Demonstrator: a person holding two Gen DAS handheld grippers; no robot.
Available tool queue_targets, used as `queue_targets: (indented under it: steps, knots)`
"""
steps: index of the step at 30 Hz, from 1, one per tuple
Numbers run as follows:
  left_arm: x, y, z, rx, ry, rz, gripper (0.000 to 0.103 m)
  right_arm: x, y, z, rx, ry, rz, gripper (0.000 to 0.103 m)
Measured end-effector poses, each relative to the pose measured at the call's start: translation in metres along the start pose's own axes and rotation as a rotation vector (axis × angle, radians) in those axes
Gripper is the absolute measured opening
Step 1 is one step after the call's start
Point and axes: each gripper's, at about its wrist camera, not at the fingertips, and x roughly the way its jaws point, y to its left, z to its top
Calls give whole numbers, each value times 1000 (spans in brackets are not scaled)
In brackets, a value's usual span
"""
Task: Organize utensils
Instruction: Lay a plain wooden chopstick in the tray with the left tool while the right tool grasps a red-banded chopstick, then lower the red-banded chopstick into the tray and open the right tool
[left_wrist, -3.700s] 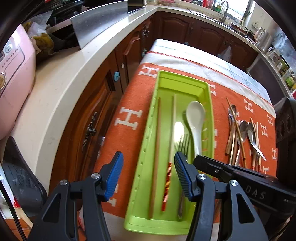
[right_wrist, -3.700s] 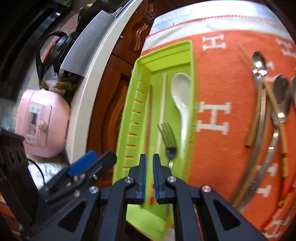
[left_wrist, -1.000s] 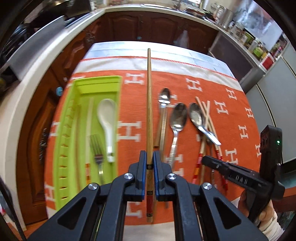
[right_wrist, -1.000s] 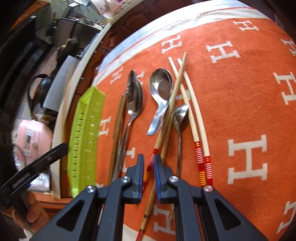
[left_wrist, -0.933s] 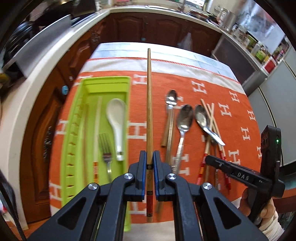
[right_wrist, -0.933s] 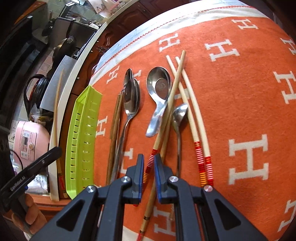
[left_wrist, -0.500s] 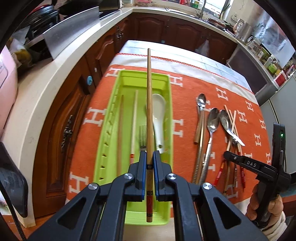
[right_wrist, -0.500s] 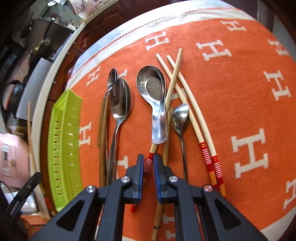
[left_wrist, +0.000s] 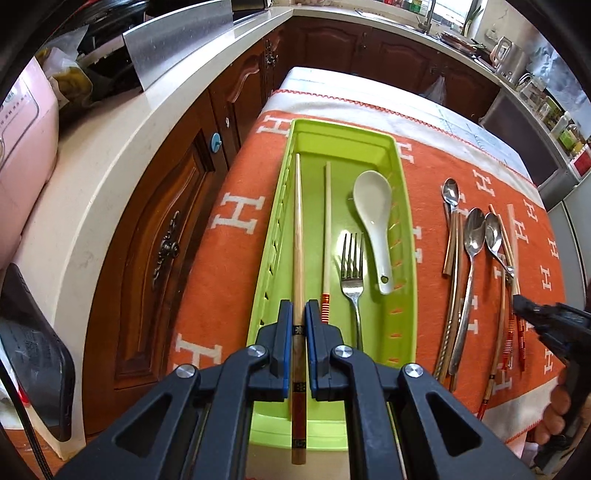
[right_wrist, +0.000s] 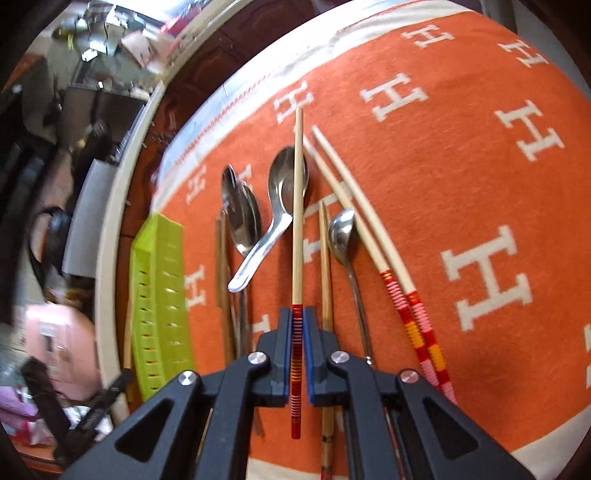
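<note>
My left gripper (left_wrist: 299, 310) is shut on a brown wooden chopstick (left_wrist: 297, 229), held lengthwise over the left lane of the lime-green tray (left_wrist: 343, 127). In the tray lie a red-banded chopstick (left_wrist: 326, 229), a fork (left_wrist: 352, 266) and a white spoon (left_wrist: 375, 210). My right gripper (right_wrist: 297, 317) is closing tight on the banded end of another red-banded chopstick (right_wrist: 297, 221). That stick points away over a steel spoon (right_wrist: 284, 192) on the orange cloth. From the left wrist view the right gripper (left_wrist: 521, 301) sits at the pile's near end.
On the cloth lie more steel spoons (right_wrist: 240, 214), a brown chopstick (right_wrist: 325, 258) and two red-banded chopsticks (right_wrist: 369, 240). The green tray (right_wrist: 162, 280) is to their left. A white counter (left_wrist: 122, 155) with a pink appliance (left_wrist: 22, 122) runs left of the table.
My left gripper carried the brown chopstick leftward from above the cloth to over the tray's left lane. My right gripper closed on a red-banded chopstick, which now stands straight between its pads.
</note>
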Motion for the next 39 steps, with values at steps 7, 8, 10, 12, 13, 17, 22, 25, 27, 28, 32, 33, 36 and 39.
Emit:
queue_targets:
  steps: [7, 8, 10, 12, 13, 17, 22, 25, 27, 28, 32, 33, 36, 39]
  knots:
    - [21, 0, 0, -14, 22, 7, 5, -35, -5, -6, -21, -41, 34, 5]
    - [23, 0, -1, -16, 24, 7, 5, -38, -3, -8, -33, -46, 34, 5]
    - [29, 1, 0, -23, 33, 9, 5, -42, -1, -11, -49, -51, 40, 5]
    - [33, 1, 2, -24, 36, 9, 5, -43, 2, -12, -64, -49, 46, 5]
    - [35, 2, 2, -25, 36, 12, 5, -44, 5, -13, -72, -46, 53, 5]
    - [41, 5, 3, -37, 50, 34, 6, -43, 21, -15, -115, -31, 78, 5]
    - [38, 5, -2, -46, 75, 16, 14, -38, 47, -18, -190, 9, 114, 5]
    - [28, 7, -3, -70, 75, -12, 24, -32, 70, -22, -245, 44, 139, 5]
    - [21, 8, -3, -81, 67, -17, 27, -24, 87, -26, -285, 76, 155, 5]
    - [17, 9, -3, -84, 60, -20, 29, -20, 95, -28, -300, 91, 162, 5]
    - [5, 13, -5, -87, 41, -5, 42, 1, 128, -38, -367, 156, 186, 5]
    - [2, 14, -6, -88, 27, 10, 46, 7, 134, -40, -379, 168, 185, 5]
    - [-7, 16, -8, -93, 0, 15, 49, 26, 146, -45, -386, 220, 193, 5]
    - [-12, 21, -9, -100, -14, 20, 49, 44, 159, -50, -390, 264, 198, 5]
